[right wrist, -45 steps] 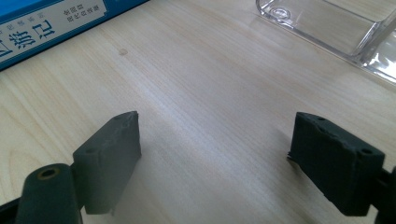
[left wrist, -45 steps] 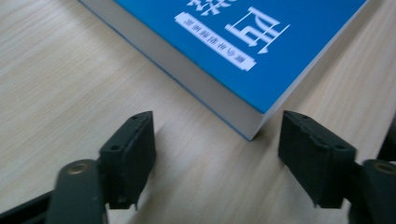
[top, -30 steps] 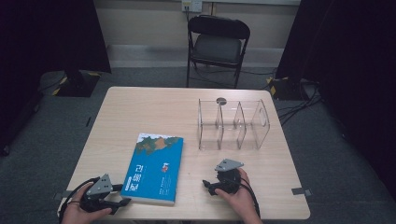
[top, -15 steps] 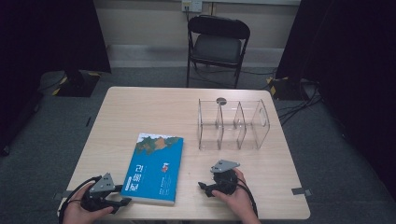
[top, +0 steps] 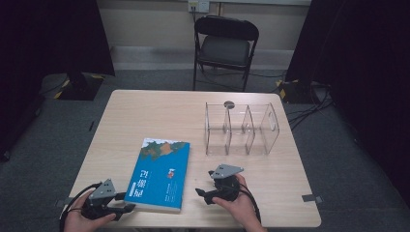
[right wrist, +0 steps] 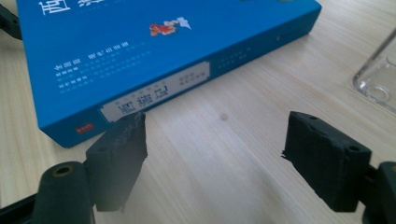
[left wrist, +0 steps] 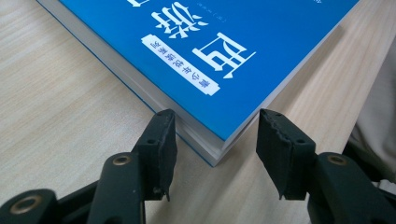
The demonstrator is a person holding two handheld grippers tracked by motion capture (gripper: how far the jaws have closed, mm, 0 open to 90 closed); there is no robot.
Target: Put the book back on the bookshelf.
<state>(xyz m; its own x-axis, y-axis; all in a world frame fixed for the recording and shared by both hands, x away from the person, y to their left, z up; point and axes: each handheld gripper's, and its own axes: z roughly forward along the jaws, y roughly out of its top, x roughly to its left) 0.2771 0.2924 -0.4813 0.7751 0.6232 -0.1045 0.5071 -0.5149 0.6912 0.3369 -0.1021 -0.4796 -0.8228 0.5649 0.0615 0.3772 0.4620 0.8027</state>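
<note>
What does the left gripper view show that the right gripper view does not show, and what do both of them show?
The left gripper view shows the near corner of the blue book, its white page edges, and that corner lying between the open left gripper, whose jaws have just been closing without touching it. The right gripper view shows the book's spine with its label, a corner of the clear plastic organizer, and the right gripper open over bare wood. Both show the book lying flat on the wooden table.

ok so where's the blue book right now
In the high view the blue book lies flat on the table's near left part, between the left gripper at its near corner and the right gripper.
</note>
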